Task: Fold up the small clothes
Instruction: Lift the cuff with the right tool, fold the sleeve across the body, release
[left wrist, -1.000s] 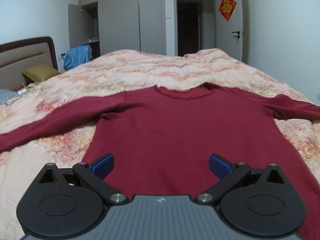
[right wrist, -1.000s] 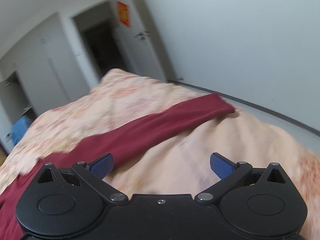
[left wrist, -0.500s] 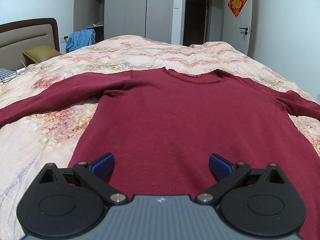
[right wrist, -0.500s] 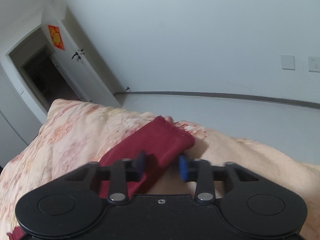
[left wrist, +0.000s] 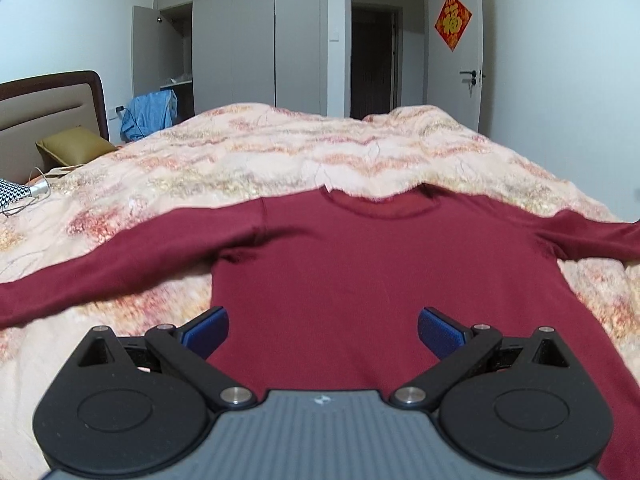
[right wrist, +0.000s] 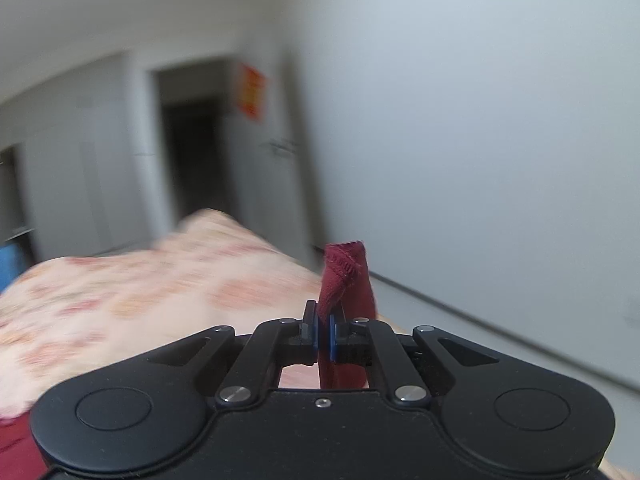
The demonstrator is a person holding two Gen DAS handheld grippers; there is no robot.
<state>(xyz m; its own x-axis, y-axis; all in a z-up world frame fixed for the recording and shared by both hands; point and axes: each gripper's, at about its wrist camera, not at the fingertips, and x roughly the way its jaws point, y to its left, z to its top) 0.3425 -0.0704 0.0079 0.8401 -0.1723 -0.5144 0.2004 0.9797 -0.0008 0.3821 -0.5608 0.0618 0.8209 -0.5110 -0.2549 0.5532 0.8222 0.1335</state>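
A dark red long-sleeved sweater lies flat on the bed, neck away from me, both sleeves spread out sideways. My left gripper is open and empty, hovering just above the sweater's lower body. My right gripper is shut on the cuff of the right sleeve, which stands up bunched between the blue pads, lifted off the bed. The sleeve's far end also shows at the right edge of the left wrist view.
The bed has a pink and cream patterned quilt. A headboard, a yellow-green pillow and a cable lie at the left. Grey wardrobes, a dark doorway and a white door stand behind. A white wall is right of the bed.
My right gripper has closed fully on the sleeve cuff and lifted it off the quilt, swinging left. My left gripper stays open and has tilted up slightly over the sweater.
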